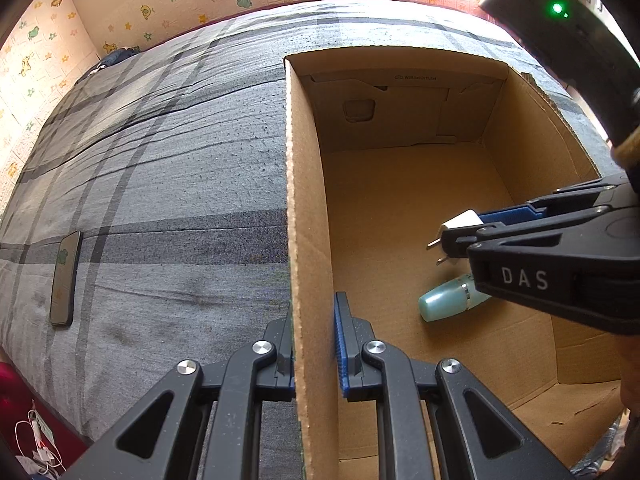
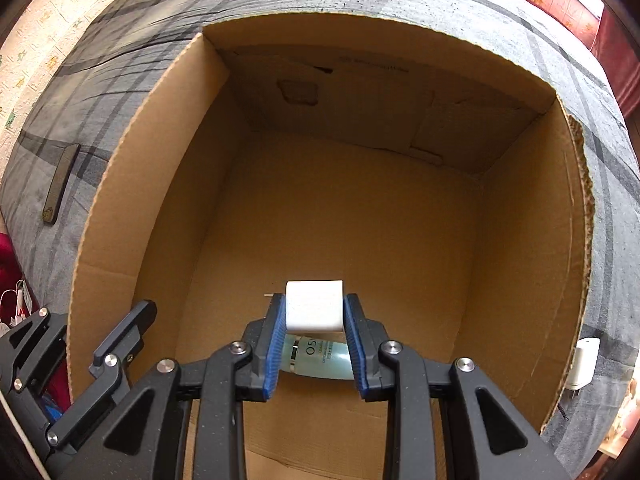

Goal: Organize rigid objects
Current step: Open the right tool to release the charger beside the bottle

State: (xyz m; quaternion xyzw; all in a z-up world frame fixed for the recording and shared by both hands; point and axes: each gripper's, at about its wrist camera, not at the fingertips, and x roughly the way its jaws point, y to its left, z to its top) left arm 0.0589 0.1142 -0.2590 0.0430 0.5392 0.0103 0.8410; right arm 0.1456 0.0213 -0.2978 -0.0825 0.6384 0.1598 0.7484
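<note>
Left hand-held gripper (image 1: 314,344): we clamp the cardboard box (image 1: 306,200) wall.
Right hand-held gripper (image 2: 314,344): we hold the white charger (image 2: 315,305) inside the box, above the teal bottle (image 2: 320,360).

Matt brown corrugated cardboard box (image 2: 400,208), its cut rims rough and fluted, sits on a coarse-woven grey plaid cloth bedcover (image 1: 160,184) that creases softly. Inside, the smooth white plastic charger plug (image 2: 315,305) shows bare metal prongs, and beneath it lies a glossy teal plastic bottle (image 1: 448,300) with a shiny silvery band. Both matt black plastic grippers carry ribbed blue rubbery pads (image 2: 354,344) and polished metal rivets (image 1: 375,346), and out on the cloth a dark, glossy flat phone (image 1: 64,280) gleams.
</note>
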